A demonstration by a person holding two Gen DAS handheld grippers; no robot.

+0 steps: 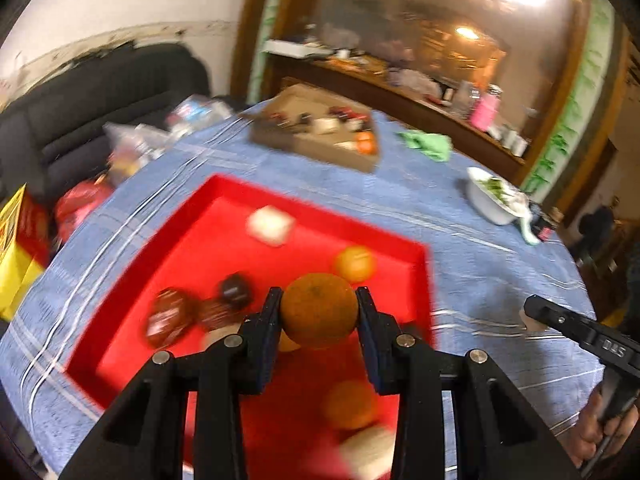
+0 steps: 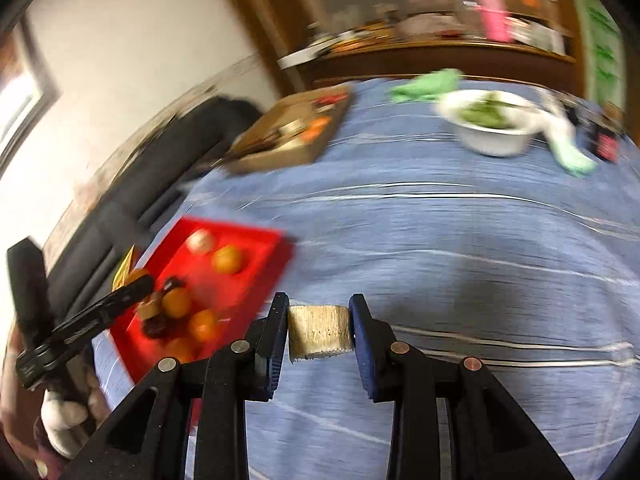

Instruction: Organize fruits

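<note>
My left hand-held gripper [image 1: 319,309] clamps an orange [image 1: 319,310] above the red tray [image 1: 224,188] holding oranges [image 1: 355,264] and dark fruits [image 1: 236,290]. My right hand-held gripper [image 2: 319,330] grips a pale block [image 2: 320,332] over the bench [image 2: 460,248].

We see our right gripper [image 2: 320,330] clamped on a pale cylindrical block [image 2: 320,332] above the blue tablecloth [image 2: 460,248]. To the left, the red tray [image 2: 256,268] holds oranges [image 2: 227,260].

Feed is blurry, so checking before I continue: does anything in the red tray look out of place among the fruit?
Yes. A white cube-like block sits in the red plastic tray among round oranges; the right gripper holds a similar pale block.
</note>
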